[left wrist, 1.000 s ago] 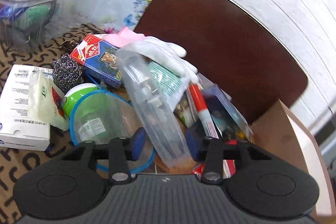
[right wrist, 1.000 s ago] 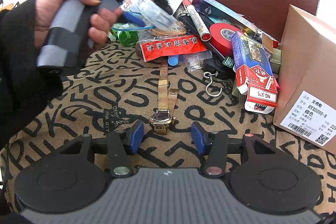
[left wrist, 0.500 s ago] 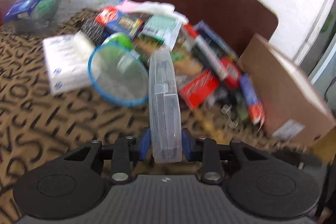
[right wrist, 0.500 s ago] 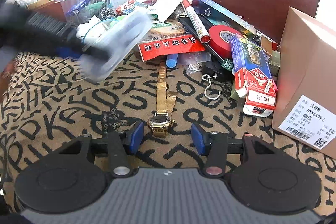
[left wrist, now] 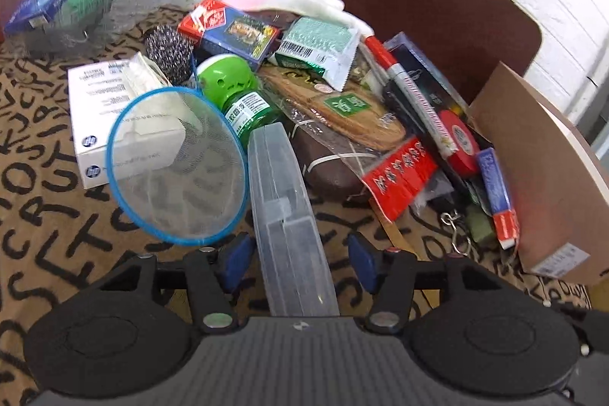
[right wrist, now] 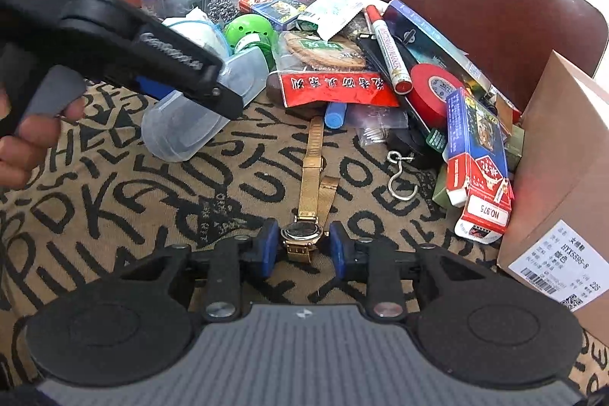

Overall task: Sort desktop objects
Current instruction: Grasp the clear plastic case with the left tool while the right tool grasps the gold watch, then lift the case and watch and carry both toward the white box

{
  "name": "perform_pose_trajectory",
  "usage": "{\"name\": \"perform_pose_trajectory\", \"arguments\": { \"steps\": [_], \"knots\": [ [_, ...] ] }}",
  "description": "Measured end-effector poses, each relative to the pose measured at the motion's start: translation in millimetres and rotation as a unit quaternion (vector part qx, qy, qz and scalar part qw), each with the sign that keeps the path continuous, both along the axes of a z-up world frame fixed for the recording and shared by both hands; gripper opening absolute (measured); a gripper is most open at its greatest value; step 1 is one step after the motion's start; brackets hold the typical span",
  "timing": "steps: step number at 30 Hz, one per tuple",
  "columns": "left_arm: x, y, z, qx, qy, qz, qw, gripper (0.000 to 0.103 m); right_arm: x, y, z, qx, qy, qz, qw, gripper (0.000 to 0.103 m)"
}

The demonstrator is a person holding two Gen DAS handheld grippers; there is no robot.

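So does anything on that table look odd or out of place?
Mostly the heap itself: boxes, a red marker and red tape roll are piled crookedly against the cardboard box. A gold watch lies apart on the cloth, strap kinked, between the closing right gripper.

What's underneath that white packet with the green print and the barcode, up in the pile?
The white packet lies over the end of a bagged round flatbread and against a blue card box. Whatever lies under its middle is covered.
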State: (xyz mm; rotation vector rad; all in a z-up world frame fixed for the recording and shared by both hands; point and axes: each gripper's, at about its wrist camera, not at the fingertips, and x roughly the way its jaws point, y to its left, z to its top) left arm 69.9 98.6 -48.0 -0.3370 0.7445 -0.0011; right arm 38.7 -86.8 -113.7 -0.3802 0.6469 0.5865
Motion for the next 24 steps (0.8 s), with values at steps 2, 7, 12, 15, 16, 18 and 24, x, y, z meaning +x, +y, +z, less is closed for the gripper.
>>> {"name": "perform_pose_trajectory", "arguments": {
  "steps": [2,7,12,15,16,18,24],
  "knots": [
    [5.1,-0.6,-2.8,0.008,0.008,0.000,0.9999,0.041,0.8,-0.2,-0.5,0.003,0.001,-0.001,1.000,0.030],
    [-1.0,-1.6,1.9,0.014,0.011,-0.013,0.9998,0.041,-0.7,-5.3,5.1,0.010,0.008,-0.003,1.000,0.027],
    [-19.1,-3.7,12.9,0.014,0.000,-0.021,0.9997,0.040,-7.5,-14.1,24.6,0.036,-0.008,0.001,0.999,0.027],
    [-28.2,-2.3,24.5,0.005,-0.014,-0.025,0.9996,0.036,-10.5,-21.0,42.1,0.050,-0.028,0.002,0.998,0.027],
    [-30.4,-2.0,29.3,-0.003,-0.021,-0.033,0.9993,0.036,-11.3,-23.4,48.1,0.054,-0.036,0.002,0.998,0.027],
    [-34.7,-3.9,39.2,-0.011,-0.033,-0.041,0.9986,0.036,-13.3,-27.5,59.6,0.061,-0.050,0.001,0.997,0.027],
    [-44.0,-18.6,65.3,-0.015,-0.073,-0.077,0.9942,0.036,-17.4,-46.3,95.2,0.084,-0.090,-0.011,0.992,0.027]
  ]
}}
